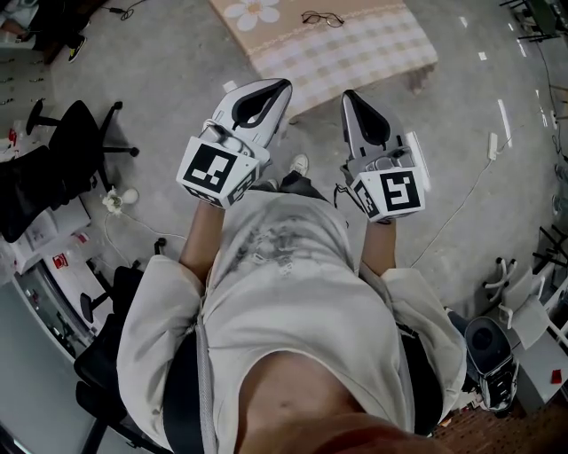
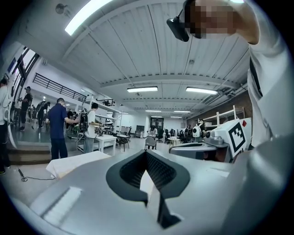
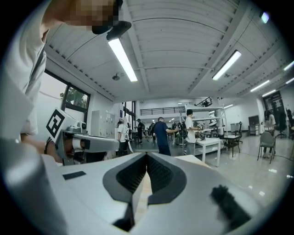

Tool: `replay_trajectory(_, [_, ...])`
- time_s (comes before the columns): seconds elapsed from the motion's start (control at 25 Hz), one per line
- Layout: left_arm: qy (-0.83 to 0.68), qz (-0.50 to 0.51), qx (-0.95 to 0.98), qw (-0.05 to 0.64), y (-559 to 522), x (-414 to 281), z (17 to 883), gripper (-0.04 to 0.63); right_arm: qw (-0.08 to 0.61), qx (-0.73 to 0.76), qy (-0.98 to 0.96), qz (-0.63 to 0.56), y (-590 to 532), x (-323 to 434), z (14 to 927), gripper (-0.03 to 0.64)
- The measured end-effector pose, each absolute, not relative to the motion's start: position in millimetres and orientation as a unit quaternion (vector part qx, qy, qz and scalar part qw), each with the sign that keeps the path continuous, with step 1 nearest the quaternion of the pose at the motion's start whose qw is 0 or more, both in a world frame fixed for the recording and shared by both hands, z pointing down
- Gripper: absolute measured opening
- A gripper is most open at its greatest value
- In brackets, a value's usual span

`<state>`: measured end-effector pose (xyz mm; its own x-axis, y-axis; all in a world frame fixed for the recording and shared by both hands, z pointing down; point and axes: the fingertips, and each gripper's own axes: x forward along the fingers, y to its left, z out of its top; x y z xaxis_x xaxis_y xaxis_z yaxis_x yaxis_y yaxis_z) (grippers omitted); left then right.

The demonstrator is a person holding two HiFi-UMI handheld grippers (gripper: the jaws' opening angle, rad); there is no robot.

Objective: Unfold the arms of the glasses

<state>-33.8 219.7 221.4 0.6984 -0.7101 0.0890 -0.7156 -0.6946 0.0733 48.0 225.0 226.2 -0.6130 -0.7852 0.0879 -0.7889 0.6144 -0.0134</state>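
Thin-framed glasses [image 1: 322, 19] lie folded on the far side of a table [image 1: 373, 49] covered with a checked cloth that has a flower print. Both grippers are held level in front of the person's chest, short of the table and well apart from the glasses. My left gripper [image 1: 282, 86] is shut with nothing between its jaws, and its tips meet in its own view [image 2: 146, 152]. My right gripper [image 1: 349, 94] is likewise shut and empty [image 3: 147, 155]. The glasses are hidden in both gripper views.
A black office chair [image 1: 80, 133] stands to the left on the grey floor, and a cable with a power strip [image 1: 493, 146] runs at the right. Several people [image 3: 161, 131] and white work tables [image 3: 209, 144] are farther off in the hall.
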Motion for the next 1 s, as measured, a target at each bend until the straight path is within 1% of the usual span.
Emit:
replay_trajectory(0.48, [-0.388, 0.035, 0.92, 0.043, 199, -23, 218, 0.009, 0.026, 0.43, -0.902, 0.031, 204, 54, 225, 0.017])
replay_trajectory(1.0, [-0.338, 0.045, 0.939, 0.041, 130, -27, 233, 0.009, 0.047, 0.47, -0.881, 0.04, 143, 48, 239, 0.017])
